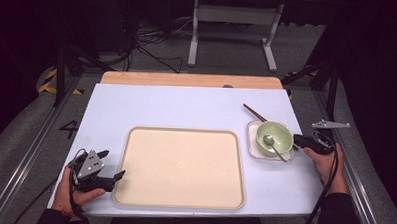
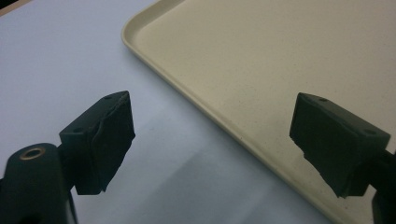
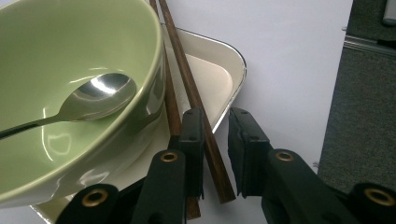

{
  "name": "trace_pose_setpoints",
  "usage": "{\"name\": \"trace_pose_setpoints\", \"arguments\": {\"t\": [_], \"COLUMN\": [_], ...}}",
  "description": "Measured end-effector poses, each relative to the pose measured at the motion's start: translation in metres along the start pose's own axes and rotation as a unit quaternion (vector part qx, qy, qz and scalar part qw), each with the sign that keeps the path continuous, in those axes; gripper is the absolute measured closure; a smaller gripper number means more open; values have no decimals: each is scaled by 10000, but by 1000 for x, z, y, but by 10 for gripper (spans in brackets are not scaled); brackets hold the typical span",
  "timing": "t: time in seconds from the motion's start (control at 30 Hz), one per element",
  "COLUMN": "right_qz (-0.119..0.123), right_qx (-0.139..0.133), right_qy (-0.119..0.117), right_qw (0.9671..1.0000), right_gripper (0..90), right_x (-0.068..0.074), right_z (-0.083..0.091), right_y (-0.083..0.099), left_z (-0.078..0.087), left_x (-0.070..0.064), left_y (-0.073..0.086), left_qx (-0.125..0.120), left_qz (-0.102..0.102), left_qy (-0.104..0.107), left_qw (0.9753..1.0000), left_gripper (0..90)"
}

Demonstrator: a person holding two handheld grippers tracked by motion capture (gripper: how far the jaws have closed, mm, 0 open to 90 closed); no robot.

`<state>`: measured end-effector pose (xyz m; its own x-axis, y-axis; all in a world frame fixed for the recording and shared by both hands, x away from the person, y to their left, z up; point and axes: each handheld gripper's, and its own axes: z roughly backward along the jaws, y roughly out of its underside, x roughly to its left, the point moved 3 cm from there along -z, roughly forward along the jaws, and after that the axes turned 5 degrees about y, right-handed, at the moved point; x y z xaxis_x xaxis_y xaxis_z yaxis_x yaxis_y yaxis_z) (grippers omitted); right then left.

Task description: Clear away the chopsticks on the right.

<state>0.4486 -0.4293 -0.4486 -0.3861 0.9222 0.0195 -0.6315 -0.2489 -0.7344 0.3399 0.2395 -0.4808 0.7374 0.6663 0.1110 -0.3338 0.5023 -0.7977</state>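
- At about 8 o'clock on the desk (image 1: 186, 106), the left gripper (image 1: 118, 176) rests just off the tray's near-left corner, its jaws spread wide and holding nothing.
- In the left gripper view, one jaw sits over the bare desk and the other over the tray's rim.
- The big cream tray (image 1: 135, 140) lies at the middle of the desk.
- At about 3 o'clock a small white dish (image 1: 254, 148) carries a green bowl (image 1: 281, 132) with a metal spoon (image 1: 269, 140) inside.
- Brown chopsticks (image 3: 184, 81) lie beside the bowl, across the dish rim, pointing toward 11 o'clock.
- The right gripper (image 3: 215, 154) sits at the dish's right edge, jaws narrowed around one chopstick's near end; the other stick lies just outside them.
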Motion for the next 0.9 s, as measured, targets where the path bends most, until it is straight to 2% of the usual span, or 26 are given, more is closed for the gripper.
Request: {"name": "trace_pose_setpoints", "arguments": {"t": [0.23, 0.37, 0.5, 0.67, 0.9], "right_qz": [3, 102, 137, 126, -32], "right_qx": [67, 95, 75, -35, -392], "right_qy": [-24, -11, 40, 164, 372], "right_qw": [10000, 9999, 9999, 9998, 9985], "right_gripper": [793, 842, 850, 852, 853], "right_x": [0, 3, 4, 2, -1], "right_z": [-5, -6, -5, -1, 15], "right_y": [0, 0, -1, -3, -9], "left_z": [0, 0, 0, 0, 0], "left_x": [1, 1, 2, 2, 3], "left_y": [0, 1, 1, 2, 2], "left_qx": [-20, -16, 8, 9, 21], "left_qz": [27, 40, 50, 59, 69], "left_qy": [-4, 11, -4, -9, -9], "left_qw": [10000, 10000, 10000, 10000, 10000], "left_gripper": [145, 144, 139, 138, 136]}}
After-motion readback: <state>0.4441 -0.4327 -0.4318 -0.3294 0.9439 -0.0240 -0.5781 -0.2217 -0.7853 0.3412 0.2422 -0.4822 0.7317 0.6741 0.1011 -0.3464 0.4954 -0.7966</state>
